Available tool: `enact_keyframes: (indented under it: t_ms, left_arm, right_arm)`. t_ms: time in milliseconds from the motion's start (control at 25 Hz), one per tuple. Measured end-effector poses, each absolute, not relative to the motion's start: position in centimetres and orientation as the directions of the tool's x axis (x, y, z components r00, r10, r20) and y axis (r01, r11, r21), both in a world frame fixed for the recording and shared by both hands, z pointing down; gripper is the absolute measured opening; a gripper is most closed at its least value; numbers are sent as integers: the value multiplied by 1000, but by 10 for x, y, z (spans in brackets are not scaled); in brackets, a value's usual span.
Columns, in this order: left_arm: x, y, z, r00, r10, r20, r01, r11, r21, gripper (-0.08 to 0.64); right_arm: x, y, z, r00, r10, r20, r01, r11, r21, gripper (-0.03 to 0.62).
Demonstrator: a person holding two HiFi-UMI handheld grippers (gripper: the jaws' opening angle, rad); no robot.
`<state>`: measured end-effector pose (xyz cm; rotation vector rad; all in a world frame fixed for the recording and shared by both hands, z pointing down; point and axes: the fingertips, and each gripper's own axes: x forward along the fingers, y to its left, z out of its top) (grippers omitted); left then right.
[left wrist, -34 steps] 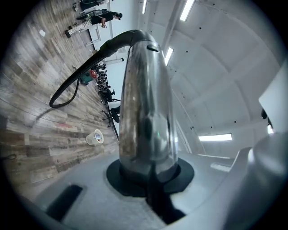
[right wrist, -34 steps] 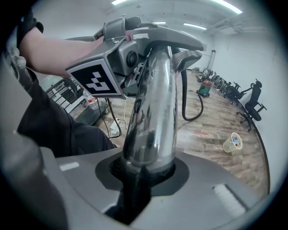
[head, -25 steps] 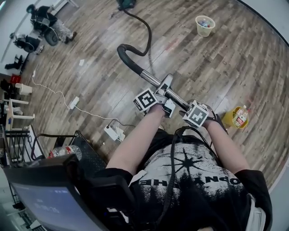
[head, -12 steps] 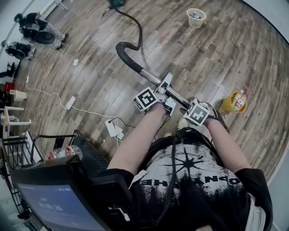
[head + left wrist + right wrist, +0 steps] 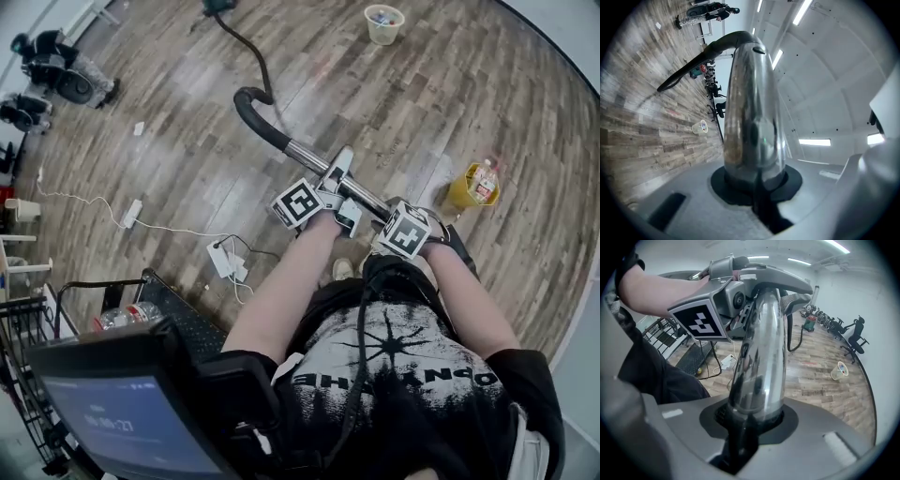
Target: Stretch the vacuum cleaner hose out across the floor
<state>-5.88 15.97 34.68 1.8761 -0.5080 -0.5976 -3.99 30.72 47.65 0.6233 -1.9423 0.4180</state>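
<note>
Left gripper (image 5: pixel 336 181): jaws clamped on the chrome tube (image 5: pixel 314 161), the farther and more leftward of the two grips; in the left gripper view the tube (image 5: pixel 752 117) fills the gap between the jaws
Right gripper (image 5: pixel 386 216): clamped on the same tube, nearer and to the right, just beside the left gripper (the right gripper view looks up the tube (image 5: pixel 759 357) to the other gripper's marker cube (image 5: pixel 701 322))
Tube: held above the floor, slanting from near right to far left, ending in a black curved handle (image 5: pixel 251 108)
Hose (image 5: pixel 246 49): black, runs from the handle's far end across the wood floor (image 5: pixel 169 150) in a gentle curve to the vacuum cleaner body (image 5: pixel 217 6) at the far edge
Far right: a clear bin (image 5: pixel 384 23) with small items inside
Right: a yellow tub (image 5: pixel 469 187) holding a bottle
Near left: a white power strip (image 5: pixel 222 258) with a cable trailing left, a black cart (image 5: pixel 178 319), a lit screen (image 5: pixel 122 412)
Far left: office chairs (image 5: pixel 56 70)
</note>
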Motion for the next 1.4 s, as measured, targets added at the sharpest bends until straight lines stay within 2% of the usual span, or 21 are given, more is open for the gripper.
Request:
enact_keyframes:
  t_ms: [240,360,800,880,1040,1240,1400]
  left_arm:
    - [-30,191,345,788,-594,-164,-73,-355,932,41]
    - [-19,204,346,782,-609,-130,-138,-374,917,41]
    - [74,281,355,738,-656,-159,-61,-299,952,43]
    - [85,291,366,744,-657,-124,-97,-290,952,43]
    - [107,311,379,769,-633,-91,-117,-279,953,41]
    - [117,311,391,793,-606,-60,-113,-243,963,41]
    - [131,313,415,841,-541,-30,-84,-185,979,41]
  right_arm:
    - [-10,336,473,-325,-278,904,-608,793,25,95]
    - [7,349,470,-319,-295,901,-607,793,45,94]
    - [110,422,480,-281,-328,902,-603,792,101,92]
    - [122,435,484,-284,-324,902,-611,787,90,92]
    - [137,458,493,-286,-328,901,-645,761,72,93]
    - [149,460,493,-249,-417,874,-706,696,131,118]
    - [152,470,505,-197,-386,901,-759,642,109,114]
